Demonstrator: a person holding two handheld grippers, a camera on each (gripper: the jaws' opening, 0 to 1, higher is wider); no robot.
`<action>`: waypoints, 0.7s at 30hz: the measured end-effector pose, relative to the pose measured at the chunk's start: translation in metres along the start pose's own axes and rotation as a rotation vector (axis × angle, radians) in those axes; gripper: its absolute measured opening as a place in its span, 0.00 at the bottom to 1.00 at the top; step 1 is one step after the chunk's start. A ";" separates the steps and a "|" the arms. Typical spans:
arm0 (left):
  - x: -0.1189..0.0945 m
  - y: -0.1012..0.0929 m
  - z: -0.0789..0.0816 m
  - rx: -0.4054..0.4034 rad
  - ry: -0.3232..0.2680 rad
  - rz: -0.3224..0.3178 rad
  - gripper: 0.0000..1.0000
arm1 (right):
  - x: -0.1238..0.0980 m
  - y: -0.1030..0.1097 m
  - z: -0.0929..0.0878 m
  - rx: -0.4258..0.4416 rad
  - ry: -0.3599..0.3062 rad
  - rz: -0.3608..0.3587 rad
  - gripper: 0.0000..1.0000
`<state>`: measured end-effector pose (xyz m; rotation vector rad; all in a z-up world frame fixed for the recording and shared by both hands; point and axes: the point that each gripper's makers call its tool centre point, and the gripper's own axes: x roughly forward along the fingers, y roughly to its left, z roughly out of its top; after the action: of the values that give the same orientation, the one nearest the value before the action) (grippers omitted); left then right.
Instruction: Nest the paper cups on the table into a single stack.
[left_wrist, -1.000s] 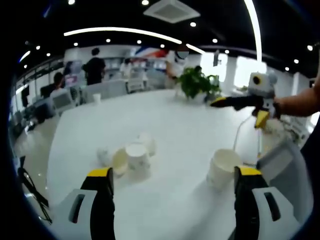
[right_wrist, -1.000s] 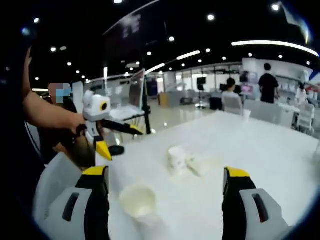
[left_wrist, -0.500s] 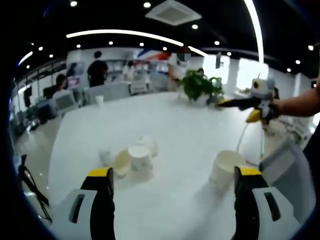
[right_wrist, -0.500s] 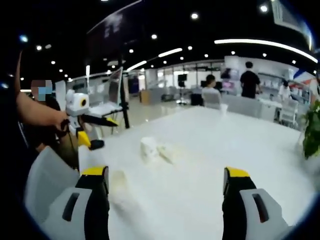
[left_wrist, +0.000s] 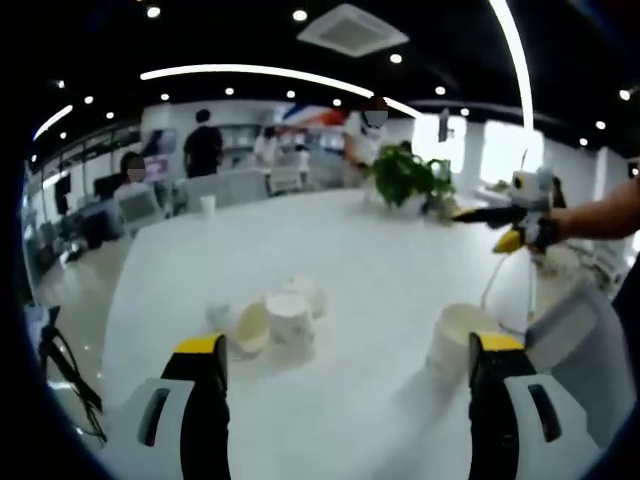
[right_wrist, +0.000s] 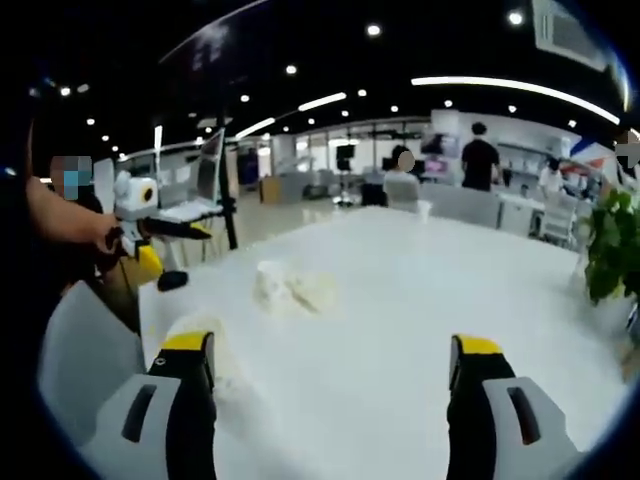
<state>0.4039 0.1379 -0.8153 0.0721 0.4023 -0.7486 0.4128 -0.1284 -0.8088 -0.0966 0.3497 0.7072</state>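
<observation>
A cluster of white paper cups (left_wrist: 268, 315) lies tipped on the white table (left_wrist: 350, 250), ahead of my left gripper (left_wrist: 347, 345), which is open with nothing between its jaws. One upright paper cup (left_wrist: 455, 340) stands just beyond its right jaw. My right gripper (left_wrist: 500, 215), held in a hand, hovers over the table's right side. In the right gripper view the tipped cups (right_wrist: 290, 290) lie ahead and to the left, and the blurred upright cup (right_wrist: 203, 335) sits by the left jaw. The right gripper (right_wrist: 330, 345) is open and empty. The left gripper (right_wrist: 150, 225) hovers at far left.
A potted plant (left_wrist: 400, 175) stands at the table's far side, seen again as the plant (right_wrist: 610, 245) at right. A grey chair (left_wrist: 570, 330) stands at the table's near edge. A small cup (left_wrist: 207, 205) stands at the far end. People stand and sit beyond the table.
The right gripper's camera has swung to the right, so the cups slid left in its view and the plant came in. The left gripper view rose slightly; the cups lie where they were.
</observation>
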 end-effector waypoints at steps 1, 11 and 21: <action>0.000 0.000 0.001 -0.005 -0.004 -0.002 1.00 | 0.000 -0.001 -0.001 0.002 -0.001 -0.001 0.97; 0.000 -0.001 -0.003 0.006 0.018 -0.004 1.00 | 0.002 -0.003 -0.001 0.019 -0.011 -0.013 1.00; 0.008 0.009 0.013 0.089 0.102 -0.053 1.00 | 0.000 -0.001 0.000 0.028 -0.020 -0.009 1.00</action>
<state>0.4201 0.1366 -0.8073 0.1840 0.4693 -0.8167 0.4129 -0.1293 -0.8091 -0.0646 0.3393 0.6937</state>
